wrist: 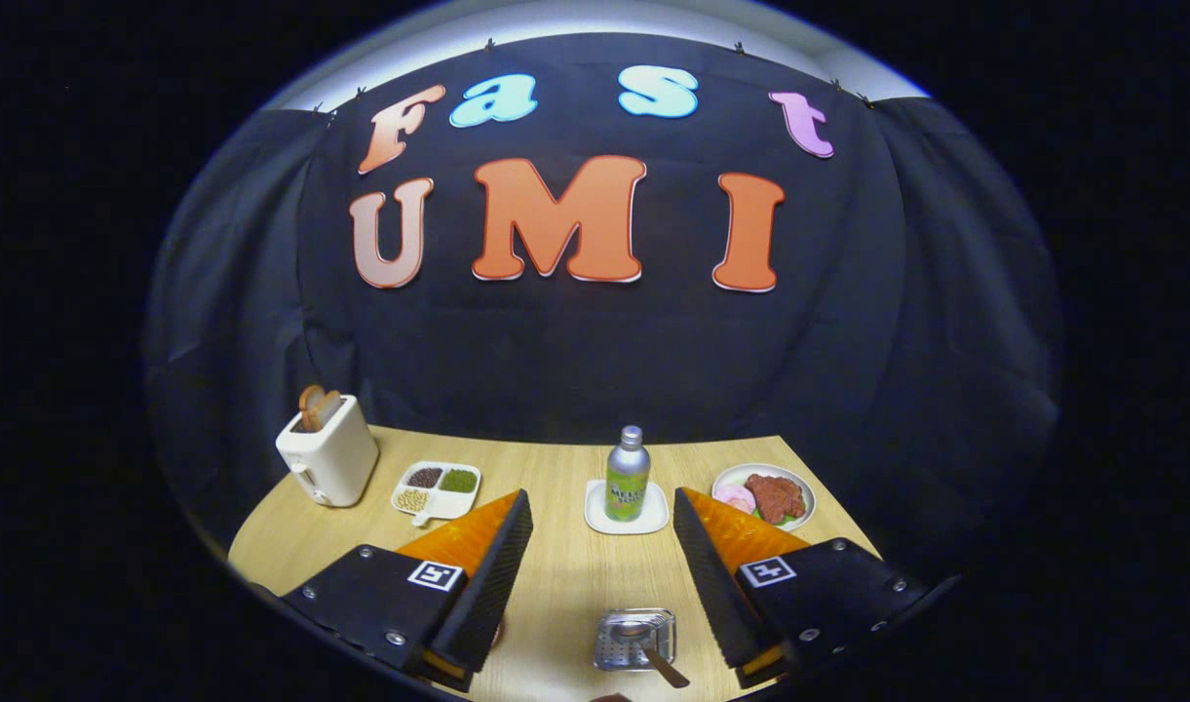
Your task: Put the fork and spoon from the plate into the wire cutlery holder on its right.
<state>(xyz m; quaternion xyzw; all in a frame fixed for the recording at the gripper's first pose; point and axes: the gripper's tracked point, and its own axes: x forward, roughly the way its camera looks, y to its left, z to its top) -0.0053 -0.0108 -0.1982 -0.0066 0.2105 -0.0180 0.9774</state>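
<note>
My gripper is open above the wooden table, with nothing between its fingers. Low between the fingers, closer to me than their tips, stands the metal cutlery holder, seen from above. One utensil rests in it, its handle sticking out toward me and to the right; I cannot tell if it is the fork or the spoon. The left finger covers the table to the holder's left, where only a small reddish edge peeks out.
Beyond the fingertips a metal bottle stands on a small white square dish. Further right is a plate of food. At the back left are a white toaster with bread and a divided dish.
</note>
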